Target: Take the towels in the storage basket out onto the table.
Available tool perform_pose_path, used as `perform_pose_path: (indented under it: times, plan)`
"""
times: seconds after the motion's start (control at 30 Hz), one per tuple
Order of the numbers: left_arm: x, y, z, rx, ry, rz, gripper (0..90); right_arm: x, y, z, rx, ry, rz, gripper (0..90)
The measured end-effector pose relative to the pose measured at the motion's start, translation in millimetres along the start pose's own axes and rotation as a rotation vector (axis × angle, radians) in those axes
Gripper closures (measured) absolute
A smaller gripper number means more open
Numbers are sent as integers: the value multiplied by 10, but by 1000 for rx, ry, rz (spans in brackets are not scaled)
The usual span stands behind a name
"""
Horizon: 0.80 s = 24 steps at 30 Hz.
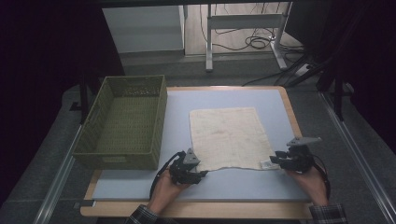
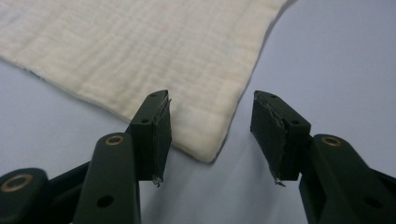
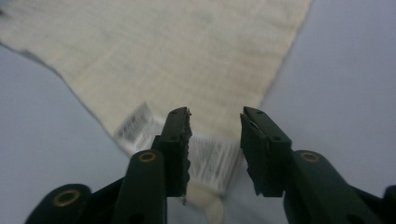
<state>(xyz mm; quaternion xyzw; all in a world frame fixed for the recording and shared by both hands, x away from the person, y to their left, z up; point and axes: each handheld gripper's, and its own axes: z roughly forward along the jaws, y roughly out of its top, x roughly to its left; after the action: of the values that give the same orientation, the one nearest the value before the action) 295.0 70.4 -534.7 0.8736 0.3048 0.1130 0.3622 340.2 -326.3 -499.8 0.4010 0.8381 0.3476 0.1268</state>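
Observation:
A cream cloth [image 1: 229,137] lies flat on the pale blue mat [image 1: 224,184], with a white label [image 1: 267,164] at its near right corner. My left gripper [image 1: 200,171] sits at the cloth's near left corner. In the left gripper view the cloth [image 2: 140,46] has its corner tip between the jaws of my left gripper [image 2: 210,135], which stand apart and do not touch it. My right gripper [image 1: 276,161] is at the near right corner. In the right gripper view my right gripper [image 3: 215,149] straddles the cloth [image 3: 187,56] at the label [image 3: 135,126], jaws apart.
A green woven basket [image 1: 123,123] stands at the left, partly on the mat, close beside the left hand. The wooden table edge [image 1: 196,210] runs along the front. Beyond the table are a desk frame and cables on the floor [image 1: 252,42].

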Motion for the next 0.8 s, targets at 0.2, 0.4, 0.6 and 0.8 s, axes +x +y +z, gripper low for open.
perform_pose_path:
  times: [0.2, 0.4, 0.6, 0.8]
  plan:
    - [-23, -21, -3, -8, 40, -2, 623, 82, -215, 15, 6, -22, -9, 586]
    - [-22, -25, -41, 3, 21, 12, 892, 155, -274, -13, -16, -2, -2, 864]
    - [-63, -156, -243, 3, -40, -2, 892, 318, -425, -124, -36, 42, -15, 863]
    - [-198, -359, -394, 26, -93, 4, 866, 559, -605, -268, -13, 84, -38, 852]
